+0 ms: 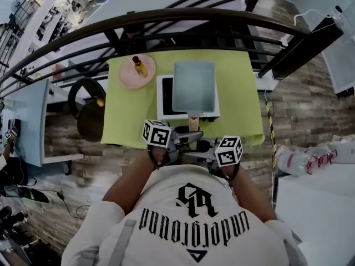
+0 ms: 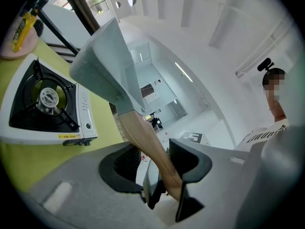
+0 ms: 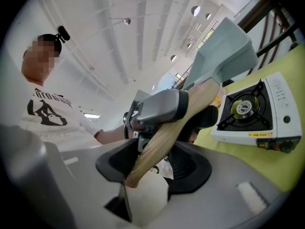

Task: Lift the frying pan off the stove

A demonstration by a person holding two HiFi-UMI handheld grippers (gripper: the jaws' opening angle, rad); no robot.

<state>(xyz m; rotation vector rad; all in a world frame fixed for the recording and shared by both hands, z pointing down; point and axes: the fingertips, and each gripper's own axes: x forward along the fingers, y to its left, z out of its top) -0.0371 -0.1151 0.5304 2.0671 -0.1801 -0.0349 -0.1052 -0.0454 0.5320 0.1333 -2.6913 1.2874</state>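
A grey square frying pan [image 1: 194, 87] hangs in the air over the white portable gas stove [image 1: 165, 96] on the green table [image 1: 127, 121]. Its wooden handle [image 1: 192, 124] points toward me. My left gripper [image 1: 186, 139] and right gripper [image 1: 201, 151] are both shut on that handle, the left one further up it. In the left gripper view the handle [image 2: 147, 142] runs between the jaws up to the tilted pan [image 2: 107, 66], and the stove [image 2: 43, 104] shows a bare burner. The right gripper view has the handle's end [image 3: 162, 142] between the jaws, the pan [image 3: 221, 54] above and the stove [image 3: 255, 111] below.
A pink plate [image 1: 128, 75] with a yellow bottle [image 1: 140, 66] stands at the table's back left. A dark curved railing [image 1: 166, 24] runs behind the table. A black chair [image 1: 89, 107] stands to the left and white tables to the right.
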